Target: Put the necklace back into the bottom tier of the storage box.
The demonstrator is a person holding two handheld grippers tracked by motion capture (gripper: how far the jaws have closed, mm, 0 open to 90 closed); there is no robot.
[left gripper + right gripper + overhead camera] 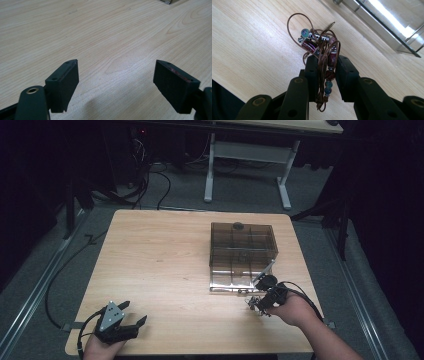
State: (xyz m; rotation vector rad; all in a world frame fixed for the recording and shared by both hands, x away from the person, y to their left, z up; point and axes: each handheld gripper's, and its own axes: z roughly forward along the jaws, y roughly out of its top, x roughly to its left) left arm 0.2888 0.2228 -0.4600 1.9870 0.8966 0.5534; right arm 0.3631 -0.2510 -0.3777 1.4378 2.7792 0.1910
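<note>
Black fingers (pixel 312 75) hide part of the beaded cord bracelet (pixel 322 47).

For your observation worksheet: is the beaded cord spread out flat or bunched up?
Bunched up: the beaded cord hangs in tangled loops, clamped in the right gripper.

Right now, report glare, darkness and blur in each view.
High view: dim, room around the table nearly black. Left gripper view: even light, soft shadow under the left gripper. Right gripper view: bright glare on the clear box; beaded cord sharp.
</note>
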